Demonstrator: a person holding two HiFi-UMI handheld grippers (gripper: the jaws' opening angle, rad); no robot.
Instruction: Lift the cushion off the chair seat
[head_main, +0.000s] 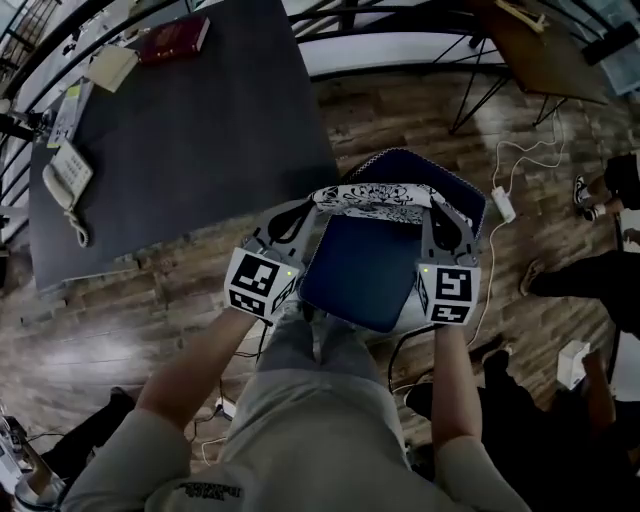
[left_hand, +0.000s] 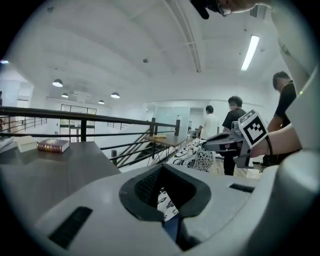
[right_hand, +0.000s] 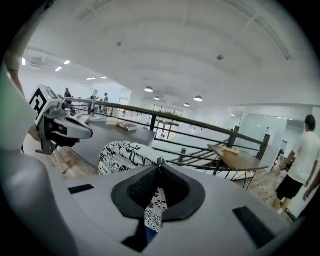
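The fingers of my left gripper and of my right gripper are each clamped narrow on the patterned top edge of the cushion, one pair at each corner, with cloth pinched between them. The cushion stretches from one pair to the other and hangs blue side outward below them, above the chair seat, which I judge it has cleared. To do this well, I should raise both hands level and together, so neither corner slips out.

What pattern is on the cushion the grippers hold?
The cushion is white with black floral print, plain dark blue on its other face; head view shows it best.
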